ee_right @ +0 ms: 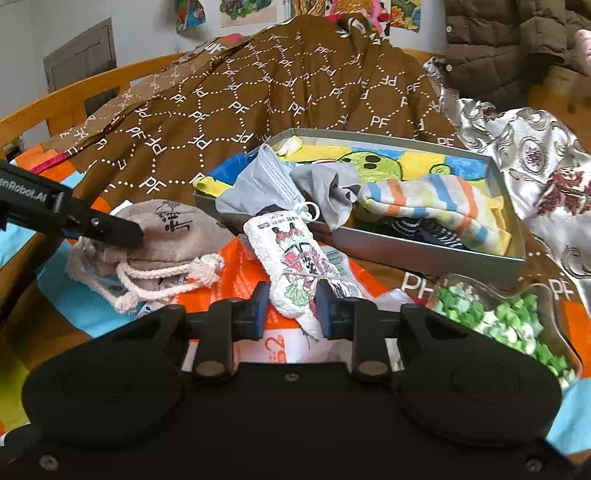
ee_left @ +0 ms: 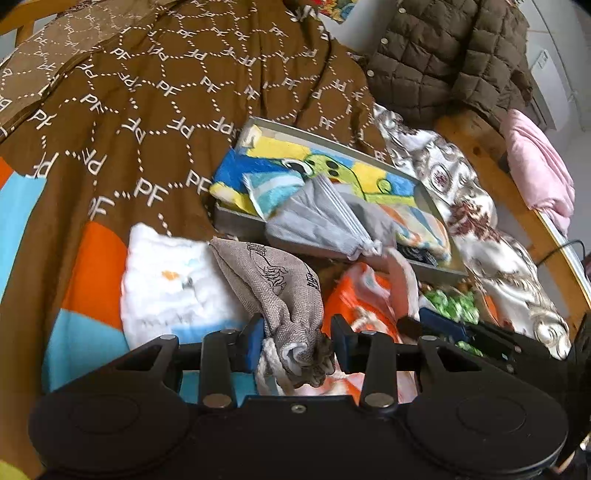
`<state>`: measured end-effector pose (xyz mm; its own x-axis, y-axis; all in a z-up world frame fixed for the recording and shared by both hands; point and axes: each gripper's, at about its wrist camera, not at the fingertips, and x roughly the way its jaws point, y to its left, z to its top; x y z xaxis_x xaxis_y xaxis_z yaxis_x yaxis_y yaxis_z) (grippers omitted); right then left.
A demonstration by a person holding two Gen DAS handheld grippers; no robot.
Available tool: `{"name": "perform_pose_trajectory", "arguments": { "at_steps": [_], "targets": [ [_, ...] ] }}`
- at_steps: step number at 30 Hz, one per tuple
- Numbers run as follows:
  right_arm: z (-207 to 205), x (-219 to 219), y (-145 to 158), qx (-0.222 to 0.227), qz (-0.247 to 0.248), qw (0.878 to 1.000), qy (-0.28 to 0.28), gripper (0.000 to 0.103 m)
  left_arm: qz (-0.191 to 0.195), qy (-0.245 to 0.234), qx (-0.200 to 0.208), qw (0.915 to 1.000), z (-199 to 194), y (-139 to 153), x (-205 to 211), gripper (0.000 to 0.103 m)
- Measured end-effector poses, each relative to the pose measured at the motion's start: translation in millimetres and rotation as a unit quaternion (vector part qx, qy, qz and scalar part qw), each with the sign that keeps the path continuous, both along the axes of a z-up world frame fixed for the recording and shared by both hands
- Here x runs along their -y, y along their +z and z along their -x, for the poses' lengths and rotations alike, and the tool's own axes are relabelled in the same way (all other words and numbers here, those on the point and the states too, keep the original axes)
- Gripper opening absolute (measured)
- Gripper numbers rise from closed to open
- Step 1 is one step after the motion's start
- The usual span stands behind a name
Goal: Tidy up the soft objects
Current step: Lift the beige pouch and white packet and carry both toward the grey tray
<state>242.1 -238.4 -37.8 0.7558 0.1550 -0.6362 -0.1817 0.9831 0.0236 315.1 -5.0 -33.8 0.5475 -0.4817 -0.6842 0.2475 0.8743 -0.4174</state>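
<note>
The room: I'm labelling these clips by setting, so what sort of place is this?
Probably a home bedroom or child's room. A brown PF-patterned quilt lies over a wooden bed frame, a quilted jacket is dumped at the side, and cartoon posters hang on the wall.

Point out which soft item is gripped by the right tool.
The white pouch with red and green print, pinched in the right tool. The beige drawstring bag sits in the left tool; the others lie in the grey box.

Face mask (ee_right: 258, 184) on the tray's (ee_right: 424, 258) near-left rim, drawstring pouch (ee_right: 173, 236) left, dish of paper stars (ee_right: 498, 321) before it.
</note>
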Motion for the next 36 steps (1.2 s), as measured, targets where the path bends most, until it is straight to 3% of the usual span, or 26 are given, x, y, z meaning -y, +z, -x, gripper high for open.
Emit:
{"name": "perform_pose_trajectory", "arguments": {
  "at_steps": [7,16,22,29,36],
  "targets": [
    [15,13,10,0.003,-0.021,0.999,-0.027,0.012,-0.008,-0.001,-0.017,0.9998,26,-2,5,0.040],
    [36,20,14,0.016,-0.019,0.999,-0.048,0.008,0.029,0.015,-0.031,0.9990,68,16,-2,0.039],
    [49,16,25,0.030,-0.024,0.998,-0.046,0.008,0.054,0.052,-0.032,0.9967,77,26,-20,0.039],
    [66,18,46,0.058,-0.049,0.996,-0.039,0.008,0.117,0.088,0.005,0.9892,74,36,-40,0.039],
    [76,21,65,0.096,-0.075,0.992,-0.023,0.007,0.152,0.099,0.036,0.9828,65,40,-42,0.039]
  ]
}}
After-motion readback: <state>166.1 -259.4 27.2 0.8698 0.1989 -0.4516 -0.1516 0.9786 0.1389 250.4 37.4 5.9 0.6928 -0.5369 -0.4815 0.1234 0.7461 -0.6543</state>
